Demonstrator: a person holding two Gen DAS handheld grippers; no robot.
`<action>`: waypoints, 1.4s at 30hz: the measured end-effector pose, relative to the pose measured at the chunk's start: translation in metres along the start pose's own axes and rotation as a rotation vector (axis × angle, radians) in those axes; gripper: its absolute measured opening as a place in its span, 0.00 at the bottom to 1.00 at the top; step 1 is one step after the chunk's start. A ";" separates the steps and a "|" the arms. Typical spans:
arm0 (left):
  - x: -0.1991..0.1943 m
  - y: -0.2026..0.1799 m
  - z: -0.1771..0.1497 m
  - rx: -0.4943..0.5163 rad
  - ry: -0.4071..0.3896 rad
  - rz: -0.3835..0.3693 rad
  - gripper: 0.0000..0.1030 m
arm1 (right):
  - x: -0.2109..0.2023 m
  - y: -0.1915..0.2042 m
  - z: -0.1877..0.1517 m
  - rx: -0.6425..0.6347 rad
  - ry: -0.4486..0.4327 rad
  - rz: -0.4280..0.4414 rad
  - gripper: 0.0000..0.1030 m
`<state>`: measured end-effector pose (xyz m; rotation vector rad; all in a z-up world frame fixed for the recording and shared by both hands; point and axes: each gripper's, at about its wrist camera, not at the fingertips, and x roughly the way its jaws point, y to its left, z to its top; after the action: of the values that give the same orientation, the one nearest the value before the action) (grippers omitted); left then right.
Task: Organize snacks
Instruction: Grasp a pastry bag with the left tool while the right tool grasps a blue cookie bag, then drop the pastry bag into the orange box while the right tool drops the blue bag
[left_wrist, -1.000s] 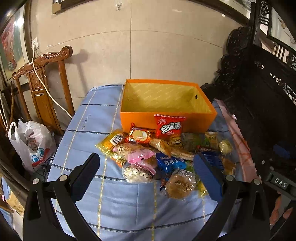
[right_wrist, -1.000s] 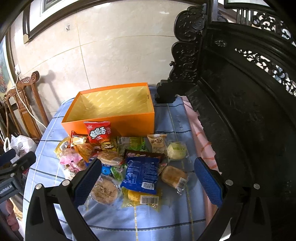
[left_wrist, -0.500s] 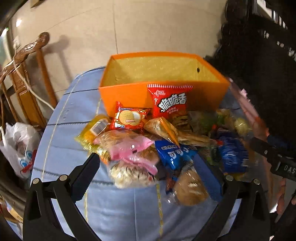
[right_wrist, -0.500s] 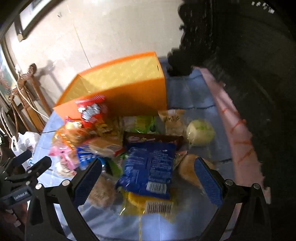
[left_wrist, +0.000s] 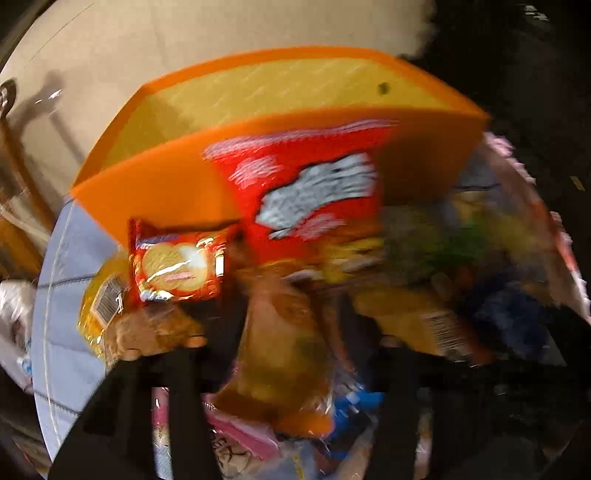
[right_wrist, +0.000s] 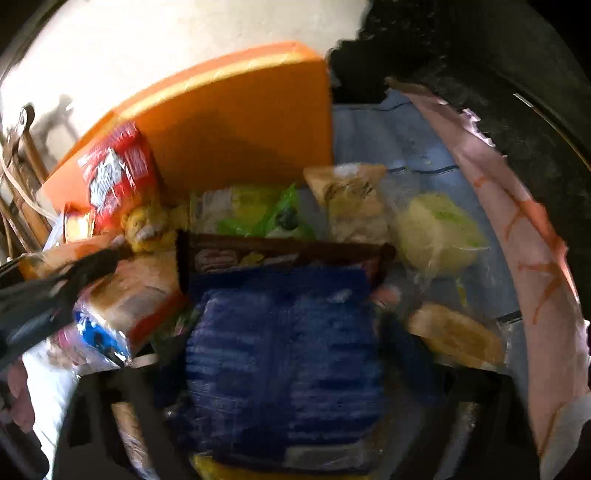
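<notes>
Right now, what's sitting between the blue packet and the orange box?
In the right wrist view, a brown packet lies just behind the blue packet, then a green-and-yellow packet against the orange box.

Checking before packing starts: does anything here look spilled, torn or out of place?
Nothing looks spilled or torn, though blur hides detail. The snacks lie in a loose overlapping heap outside the orange box, and the red bag leans against its front wall.
</notes>
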<state>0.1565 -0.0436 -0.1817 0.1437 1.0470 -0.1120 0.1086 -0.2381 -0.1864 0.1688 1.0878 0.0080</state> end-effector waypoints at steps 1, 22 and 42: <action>0.004 0.002 -0.001 0.003 0.019 -0.011 0.32 | -0.004 -0.005 -0.001 0.041 0.007 0.013 0.67; -0.137 0.058 0.002 -0.086 -0.195 -0.173 0.31 | -0.137 0.009 0.061 0.024 -0.332 -0.022 0.60; -0.114 0.094 0.132 -0.079 -0.388 0.086 0.96 | -0.045 0.069 0.201 -0.190 -0.216 0.068 0.97</action>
<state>0.2272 0.0294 -0.0117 0.0898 0.6557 -0.0186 0.2695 -0.2011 -0.0460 0.0344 0.8594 0.1509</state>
